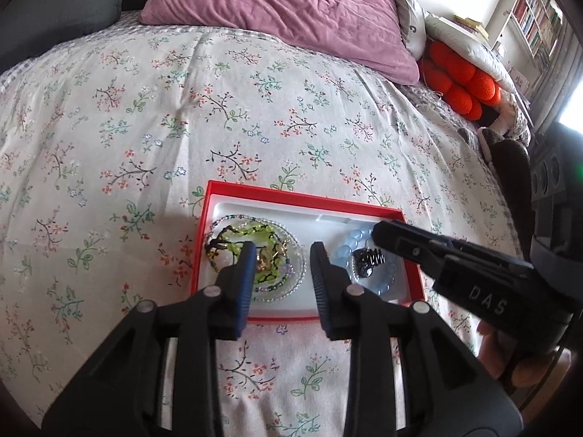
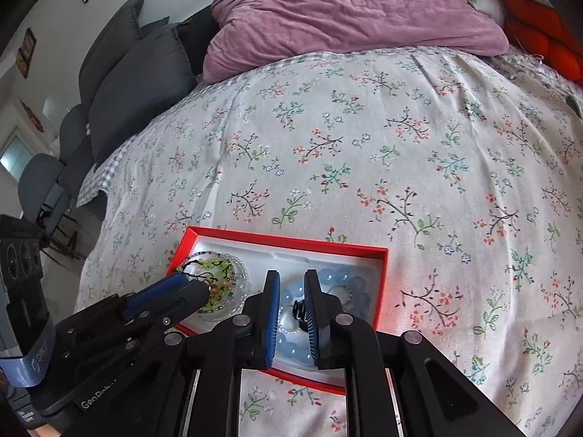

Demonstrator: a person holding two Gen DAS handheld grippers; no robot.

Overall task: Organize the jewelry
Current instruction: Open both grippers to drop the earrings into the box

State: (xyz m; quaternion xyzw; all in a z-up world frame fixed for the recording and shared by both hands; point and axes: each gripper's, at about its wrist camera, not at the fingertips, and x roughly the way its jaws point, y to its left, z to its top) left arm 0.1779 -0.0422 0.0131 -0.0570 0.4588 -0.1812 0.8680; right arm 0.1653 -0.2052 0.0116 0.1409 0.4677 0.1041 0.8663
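**Both grippers over the box, sorting nearly in hand**

A bed (image 1: 255, 109) with a floral cover carries a red box (image 1: 302, 196) lined in white; a mauve pillow (image 1: 291, 11) lies well behind it. The jewelry already sits inside the box in two groups: a tangle of green beads (image 1: 255, 235) ringed by clear strands on the left side, and a blue bracelet (image 2: 339, 278) on the right, with a small black clip (image 1: 370, 258) inside its loop.

The left gripper (image 1: 280, 255) hangs over the near middle of the box, jaws apart and empty. The right gripper (image 2: 292, 295) points down at the black clip, jaws narrowly apart with the clip seen between them; whether they touch it cannot be told.

The step in hand looks like picking out the clip. The next move likely calls for a small descent and a gentle close without snagging the bracelet.
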